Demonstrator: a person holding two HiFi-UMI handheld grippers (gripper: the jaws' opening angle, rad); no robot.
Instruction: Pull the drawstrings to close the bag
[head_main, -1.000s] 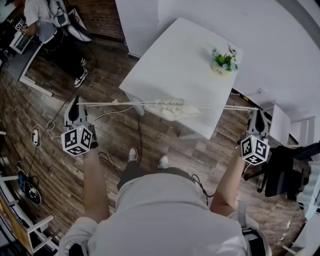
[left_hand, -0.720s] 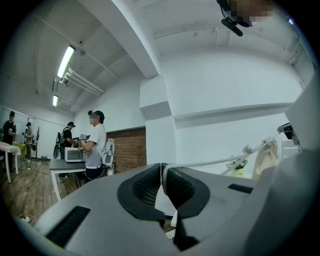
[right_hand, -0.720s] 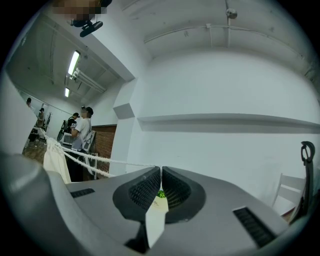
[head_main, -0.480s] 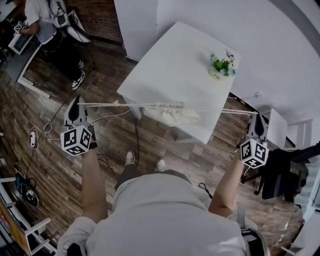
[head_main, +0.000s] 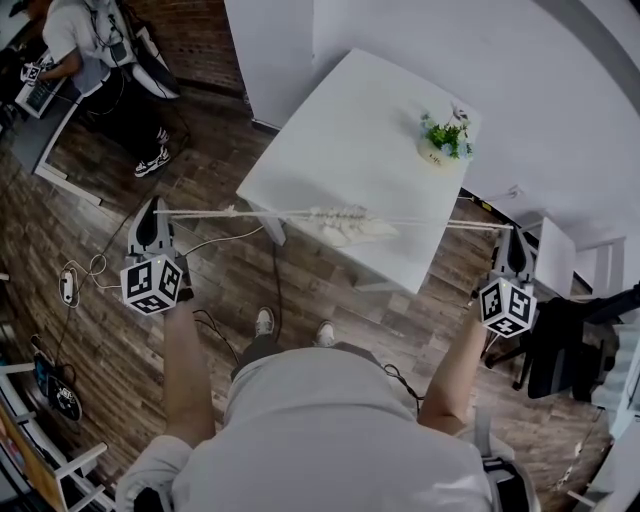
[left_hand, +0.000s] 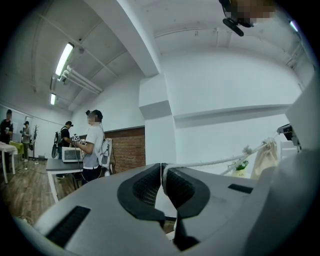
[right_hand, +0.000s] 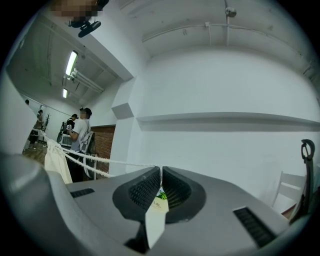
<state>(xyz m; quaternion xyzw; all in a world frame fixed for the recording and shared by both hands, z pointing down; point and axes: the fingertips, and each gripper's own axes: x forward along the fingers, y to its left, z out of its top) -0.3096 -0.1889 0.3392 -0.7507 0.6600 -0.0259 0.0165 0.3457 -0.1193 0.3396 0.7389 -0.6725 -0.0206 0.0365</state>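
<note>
A cream cloth bag (head_main: 348, 224) hangs in the air over the near edge of the white table (head_main: 350, 120), its mouth bunched tight. Its white drawstrings (head_main: 230, 212) run taut to both sides. My left gripper (head_main: 153, 212) is shut on the left end of the cord, out over the wooden floor. My right gripper (head_main: 513, 232) is shut on the right end, beyond the table's right corner. In the left gripper view the jaws (left_hand: 163, 168) pinch the cord, which leads right to the bag (left_hand: 266, 156). In the right gripper view the jaws (right_hand: 160, 171) clamp the cord leading left to the bag (right_hand: 56, 159).
A small potted plant (head_main: 446, 134) stands on the table's far right. A black chair (head_main: 575, 350) is beside my right arm. Cables (head_main: 92, 268) lie on the floor at left. A person (head_main: 92, 38) sits at a desk at the far left. A white pillar (head_main: 270, 55) stands behind the table.
The left gripper has edged slightly outward with the cord. The bag's mouth looks a little more bunched. Both cords stay taut and both grips hold.
</note>
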